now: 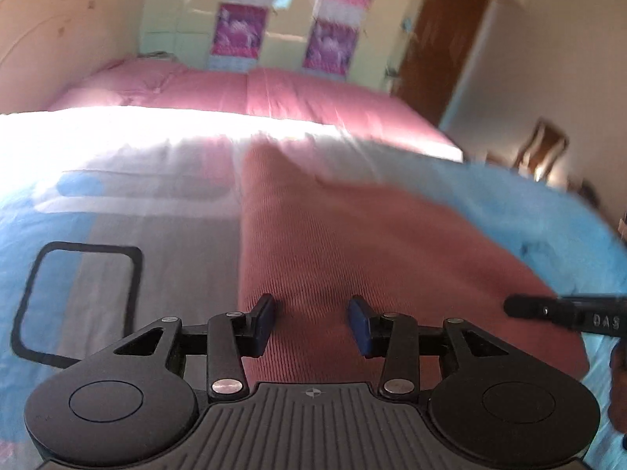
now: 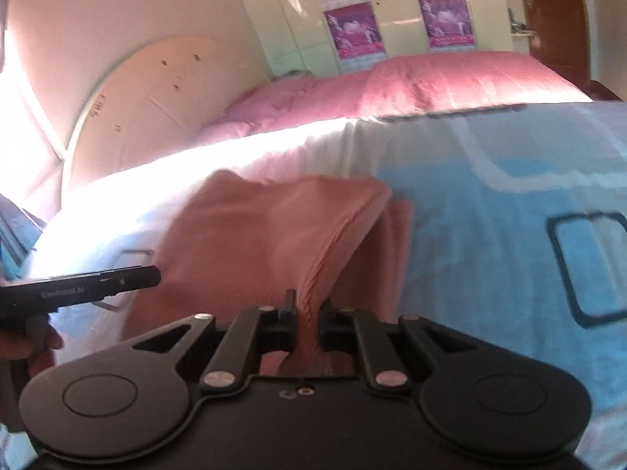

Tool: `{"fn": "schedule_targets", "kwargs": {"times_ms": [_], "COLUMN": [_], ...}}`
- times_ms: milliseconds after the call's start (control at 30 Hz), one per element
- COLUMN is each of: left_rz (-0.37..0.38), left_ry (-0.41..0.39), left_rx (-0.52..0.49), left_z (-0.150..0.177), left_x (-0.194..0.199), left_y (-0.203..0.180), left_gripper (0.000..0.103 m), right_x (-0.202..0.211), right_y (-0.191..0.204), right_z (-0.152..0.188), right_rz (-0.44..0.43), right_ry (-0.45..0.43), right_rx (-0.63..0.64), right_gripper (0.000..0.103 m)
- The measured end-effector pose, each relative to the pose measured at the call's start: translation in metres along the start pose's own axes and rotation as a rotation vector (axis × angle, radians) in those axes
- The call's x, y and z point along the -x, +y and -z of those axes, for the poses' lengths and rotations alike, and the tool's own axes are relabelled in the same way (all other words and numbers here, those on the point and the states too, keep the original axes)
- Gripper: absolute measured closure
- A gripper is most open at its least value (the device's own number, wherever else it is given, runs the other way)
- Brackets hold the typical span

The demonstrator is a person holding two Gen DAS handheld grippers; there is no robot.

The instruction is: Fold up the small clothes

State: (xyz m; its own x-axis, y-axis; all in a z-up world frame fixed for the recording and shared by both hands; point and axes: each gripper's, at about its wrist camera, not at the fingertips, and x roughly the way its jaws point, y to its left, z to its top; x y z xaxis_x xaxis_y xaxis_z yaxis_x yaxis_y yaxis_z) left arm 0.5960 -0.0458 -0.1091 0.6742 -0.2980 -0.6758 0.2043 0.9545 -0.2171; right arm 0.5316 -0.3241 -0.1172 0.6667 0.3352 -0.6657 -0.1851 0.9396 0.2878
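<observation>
Right wrist view: right gripper pinched on pink cloth edge; left gripper spread, cloth to be clamped before lifting

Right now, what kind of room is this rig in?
Most likely a bedroom. A bed with a curved headboard and a pink quilt fills the view, a glossy wardrobe stands behind it, and the salmon garment lies on the blue bedsheet.

- Between the black jaws of the right gripper, a salmon-pink ribbed cloth is bunching.
- Beneath it a bedsheet is showing pale blue, grey and white with dark rounded outlines.
- Beyond, a pink quilt is glowing.
</observation>
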Motion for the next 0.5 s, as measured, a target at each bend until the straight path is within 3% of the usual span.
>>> {"fn": "schedule_targets", "kwargs": {"times_ms": [100,200,333,500], "left_rz": [-0.003,0.029,0.059,0.066], "left_ry": [0.005,0.019,-0.054,-0.009], "left_rx": [-0.019,-0.004,0.018,0.103], "left_z": [-0.001,-0.007,-0.025,-0.035], "left_x": [0.002,0.008,0.008,-0.024], "left_y": [-0.004,0.002,0.025,0.047], "left_gripper": [0.062,0.062,0.062,0.062], "right_x": [-0.016,-0.016,-0.010,-0.046], "right_y": [-0.017,-0.012,-0.021,-0.050], "right_z": [0.013,0.013,-0.002,-0.039], "right_rz": [0.002,0.001,-0.008,-0.011], "right_ry": [0.049,0.040,-0.034,-0.047], "right_rx": [-0.086,-0.069,-0.074,-0.189], "right_gripper": [0.095,0.093,0.068,0.074]}}
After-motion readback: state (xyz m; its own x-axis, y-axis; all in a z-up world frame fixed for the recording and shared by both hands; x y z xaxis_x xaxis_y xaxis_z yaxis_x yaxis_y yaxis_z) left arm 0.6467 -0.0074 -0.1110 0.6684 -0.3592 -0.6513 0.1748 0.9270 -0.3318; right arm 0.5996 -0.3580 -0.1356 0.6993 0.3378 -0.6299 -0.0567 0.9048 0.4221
